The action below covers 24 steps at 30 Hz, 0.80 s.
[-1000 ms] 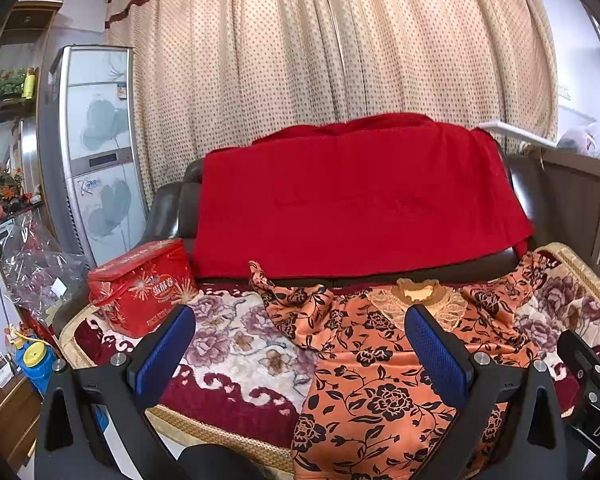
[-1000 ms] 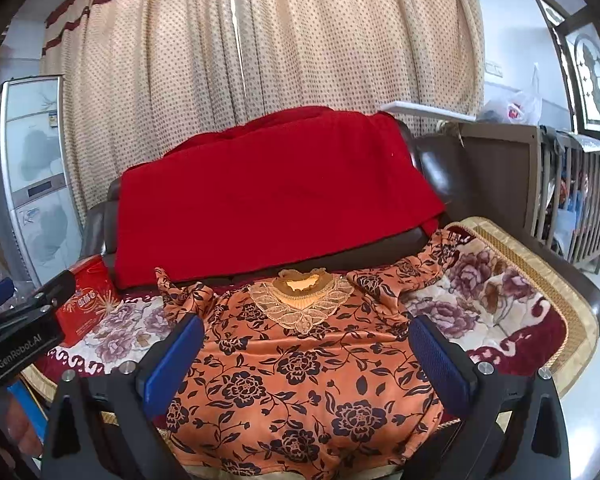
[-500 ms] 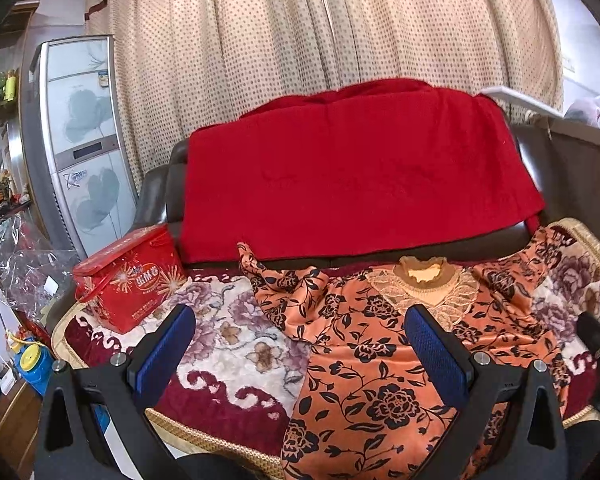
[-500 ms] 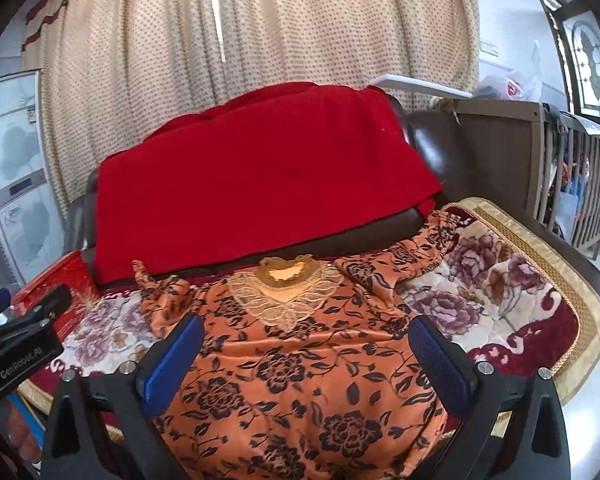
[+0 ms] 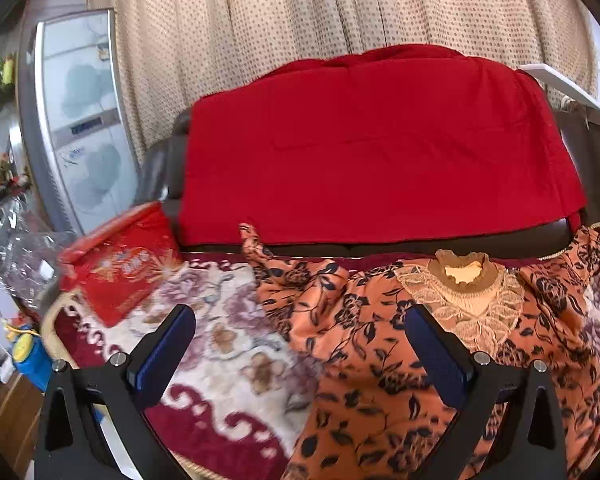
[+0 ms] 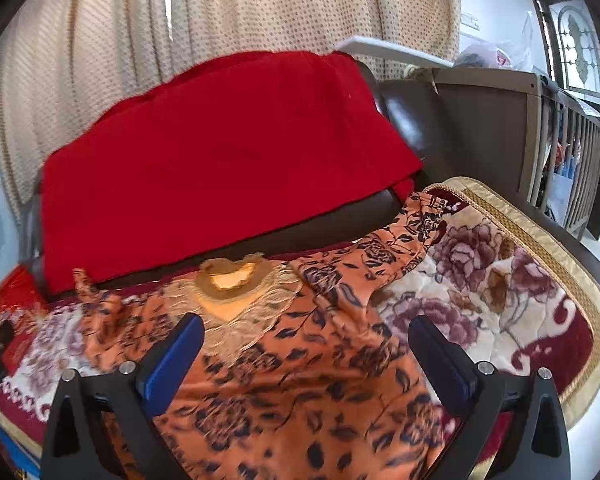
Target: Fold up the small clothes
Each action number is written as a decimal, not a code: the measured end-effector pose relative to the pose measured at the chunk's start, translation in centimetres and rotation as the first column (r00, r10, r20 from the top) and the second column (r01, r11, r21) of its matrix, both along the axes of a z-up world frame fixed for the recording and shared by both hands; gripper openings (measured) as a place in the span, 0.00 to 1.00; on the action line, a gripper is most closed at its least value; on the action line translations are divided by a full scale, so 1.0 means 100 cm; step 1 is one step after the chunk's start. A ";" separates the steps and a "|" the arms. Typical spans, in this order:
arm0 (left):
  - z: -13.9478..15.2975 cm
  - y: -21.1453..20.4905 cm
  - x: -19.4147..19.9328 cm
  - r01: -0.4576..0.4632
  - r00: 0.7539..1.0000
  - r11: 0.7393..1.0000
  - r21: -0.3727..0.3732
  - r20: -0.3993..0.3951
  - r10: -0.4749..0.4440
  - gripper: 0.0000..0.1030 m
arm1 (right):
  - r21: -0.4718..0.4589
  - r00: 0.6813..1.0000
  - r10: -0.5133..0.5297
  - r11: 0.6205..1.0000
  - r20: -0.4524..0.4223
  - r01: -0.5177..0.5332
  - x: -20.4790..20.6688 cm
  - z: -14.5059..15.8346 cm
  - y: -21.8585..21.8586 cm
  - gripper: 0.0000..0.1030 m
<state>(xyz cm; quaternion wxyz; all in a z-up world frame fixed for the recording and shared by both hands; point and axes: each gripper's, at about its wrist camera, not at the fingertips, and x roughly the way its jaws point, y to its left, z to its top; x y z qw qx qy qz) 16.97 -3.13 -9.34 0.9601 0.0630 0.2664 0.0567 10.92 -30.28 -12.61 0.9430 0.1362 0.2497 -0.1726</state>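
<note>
Lying flat on the floral blanket (image 5: pixel 228 344), the orange floral top (image 6: pixel 300 364) has its lower hem cut off by the frame edge. Both the left gripper (image 5: pixel 300 354) and right gripper (image 6: pixel 305 360) hover over the top, jaws spread wide, holding nothing. Left of the top, a red box (image 5: pixel 128 268) is blurred, its print unreadable.

Both wrist cameras look forward, low and close over the sofa seat (image 5: pixel 228 340), left one further left; both share the orange blouse (image 5: pixel 379 340) and red throw (image 6: pixel 220 160).
</note>
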 end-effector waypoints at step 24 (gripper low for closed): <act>-0.190 -0.016 0.185 0.085 0.888 0.952 -0.295 -0.412 -0.206 1.00 | 0.720 0.951 -0.310 0.655 -0.019 0.228 0.182 -0.158 -0.363 0.90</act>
